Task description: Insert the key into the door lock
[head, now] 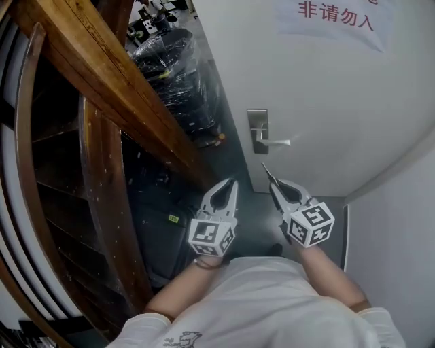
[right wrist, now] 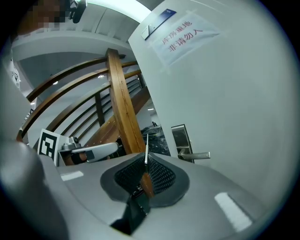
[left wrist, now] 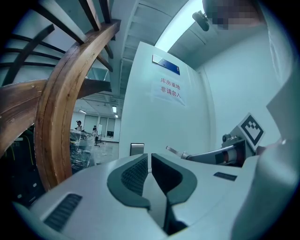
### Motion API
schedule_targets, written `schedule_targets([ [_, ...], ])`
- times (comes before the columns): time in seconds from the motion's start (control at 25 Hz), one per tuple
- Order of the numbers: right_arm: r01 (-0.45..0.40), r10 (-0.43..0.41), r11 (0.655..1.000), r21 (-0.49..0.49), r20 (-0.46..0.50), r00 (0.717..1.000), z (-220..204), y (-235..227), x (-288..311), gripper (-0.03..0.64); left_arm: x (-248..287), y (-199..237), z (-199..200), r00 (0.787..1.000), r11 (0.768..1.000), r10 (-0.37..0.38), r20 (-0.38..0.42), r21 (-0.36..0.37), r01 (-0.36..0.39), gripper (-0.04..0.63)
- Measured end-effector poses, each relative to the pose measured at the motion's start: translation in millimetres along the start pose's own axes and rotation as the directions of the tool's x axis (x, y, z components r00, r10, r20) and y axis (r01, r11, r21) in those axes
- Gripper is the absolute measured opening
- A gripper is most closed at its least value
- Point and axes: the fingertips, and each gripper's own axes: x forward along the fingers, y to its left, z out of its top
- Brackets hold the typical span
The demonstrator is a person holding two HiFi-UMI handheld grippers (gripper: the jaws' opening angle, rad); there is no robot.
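Note:
A white door (head: 319,88) carries a metal lock plate with a lever handle (head: 259,132); the plate also shows in the right gripper view (right wrist: 182,141) and the left gripper view (left wrist: 137,149). My right gripper (head: 273,182) is shut on a key (right wrist: 146,151), whose thin blade (head: 266,170) sticks out past the jaw tips toward the door, short of the lock plate. My left gripper (head: 230,185) hangs beside it on the left, shut with nothing between its pads.
A curved wooden stair rail (head: 102,75) rises along the left. Black plastic-wrapped goods (head: 173,68) stand beyond it beside the door. A paper notice (head: 336,17) is stuck high on the door. A white wall (head: 401,251) closes in on the right.

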Motion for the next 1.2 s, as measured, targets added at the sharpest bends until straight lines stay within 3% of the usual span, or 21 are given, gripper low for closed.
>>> schedule_targets([
  [0.56, 0.022, -0.017, 0.991, 0.130, -0.039, 0.999, -33.3, -49.7, 47.2, 0.026, 70.9, 38.1, -13.8, 1.000, 1.000, -0.028, 0.003, -0.011, 0.028, 0.087],
  [1.2, 0.047, -0.030, 0.923, 0.383, -0.052, 0.998, -72.3, -104.9, 128.0, 0.026, 181.8, 115.9, -28.7, 0.998, 0.998, -0.061, -0.019, -0.010, 0.061, 0.115],
])
